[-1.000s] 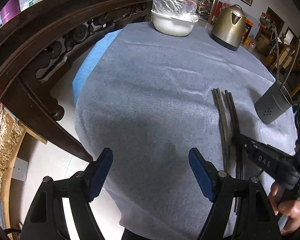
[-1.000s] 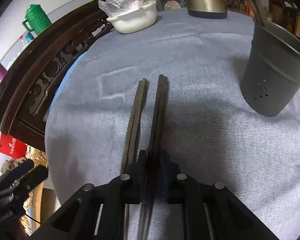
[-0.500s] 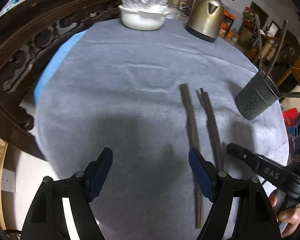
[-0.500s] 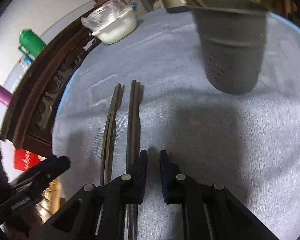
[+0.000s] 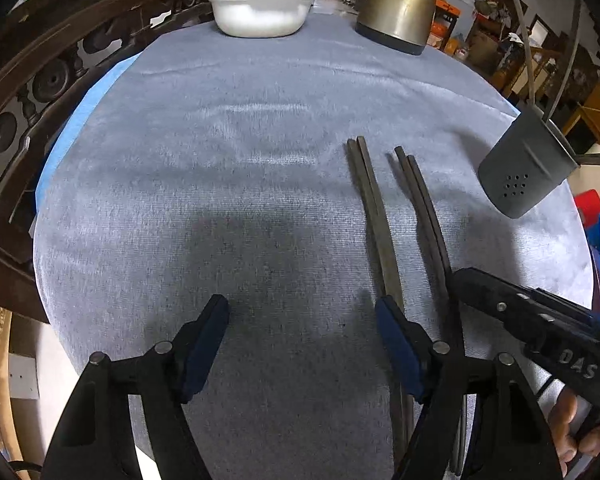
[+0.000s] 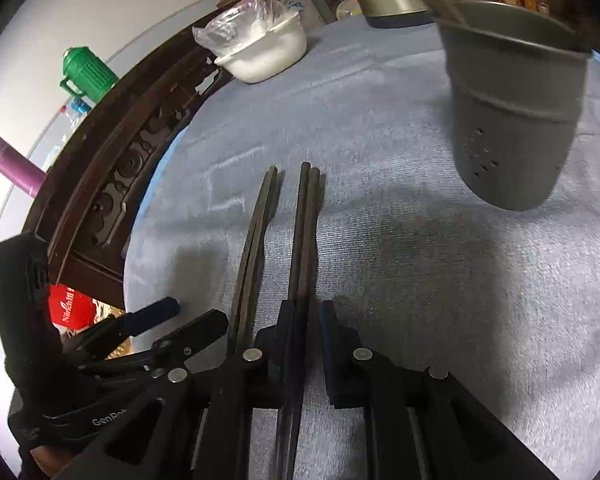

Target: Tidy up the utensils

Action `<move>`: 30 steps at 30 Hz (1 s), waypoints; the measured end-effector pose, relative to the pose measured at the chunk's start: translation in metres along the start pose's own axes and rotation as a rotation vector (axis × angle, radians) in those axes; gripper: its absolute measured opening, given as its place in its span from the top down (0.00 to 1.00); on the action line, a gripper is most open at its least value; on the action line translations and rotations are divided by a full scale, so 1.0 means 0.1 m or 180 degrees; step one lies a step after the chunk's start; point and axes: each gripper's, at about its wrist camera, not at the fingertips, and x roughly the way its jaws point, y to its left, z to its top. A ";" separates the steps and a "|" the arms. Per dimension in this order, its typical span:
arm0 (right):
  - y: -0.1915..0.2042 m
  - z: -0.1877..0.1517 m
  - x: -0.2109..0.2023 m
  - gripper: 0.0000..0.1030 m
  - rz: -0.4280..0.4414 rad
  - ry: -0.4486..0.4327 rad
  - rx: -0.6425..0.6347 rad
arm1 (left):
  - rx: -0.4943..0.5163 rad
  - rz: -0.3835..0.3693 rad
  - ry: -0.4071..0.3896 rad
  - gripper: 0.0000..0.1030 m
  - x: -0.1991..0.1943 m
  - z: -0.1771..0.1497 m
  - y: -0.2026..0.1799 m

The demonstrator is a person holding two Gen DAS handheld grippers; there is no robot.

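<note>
Standing upright on the grey cloth-covered round table (image 5: pixel 260 160), the dark grey perforated utensil cup (image 6: pixel 512 120) holds long thin handles. Two pairs of dark wooden chopsticks (image 5: pixel 374 208) lie beside it. The right gripper (image 6: pixel 306 320), closed half a second ago, now has its jaws parted around the right-hand pair. The left gripper (image 5: pixel 302 320) hangs wide open. Only the right view shows a green jug (image 6: pixel 86 72).

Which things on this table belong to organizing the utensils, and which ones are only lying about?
Belong to the job:
- right pair of chopsticks, between the right gripper jaws
- left pair of chopsticks, flat on the cloth
- grey utensil holder, already with utensils in it

Only lying about:
- white bowl with plastic bag
- metal kettle
- green jug
- purple bottle
</note>
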 end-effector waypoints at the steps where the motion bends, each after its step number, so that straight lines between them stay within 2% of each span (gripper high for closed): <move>1: 0.01 0.01 0.02 0.83 0.0026 0.0019 -0.0004 | 0.0009 -0.0003 -0.0002 0.26 0.00 0.01 0.00; 5: 0.07 -0.01 0.04 0.84 -0.0066 0.0014 -0.0113 | 0.0056 -0.0060 -0.0015 0.26 0.01 0.03 0.00; 8: 0.04 0.00 0.05 0.88 -0.0141 0.0008 -0.0050 | 0.0129 -0.0009 -0.0039 0.26 0.04 0.06 -0.03; 11: 0.01 0.00 0.02 0.88 -0.0207 0.0013 -0.0020 | 0.0250 0.0063 -0.0067 0.26 0.07 0.07 -0.08; 19: -0.04 0.01 0.00 0.88 -0.0171 0.0028 0.0032 | 0.0451 0.0179 -0.0112 0.26 0.15 0.13 -0.15; 27: -0.10 0.00 -0.01 0.88 -0.0076 0.0022 0.0046 | 0.0108 -0.0263 0.0035 0.26 0.04 0.17 0.03; 30: -0.11 -0.01 -0.01 0.88 -0.0070 0.0014 0.0022 | 0.0114 -0.0280 0.0044 0.26 0.05 0.18 -0.01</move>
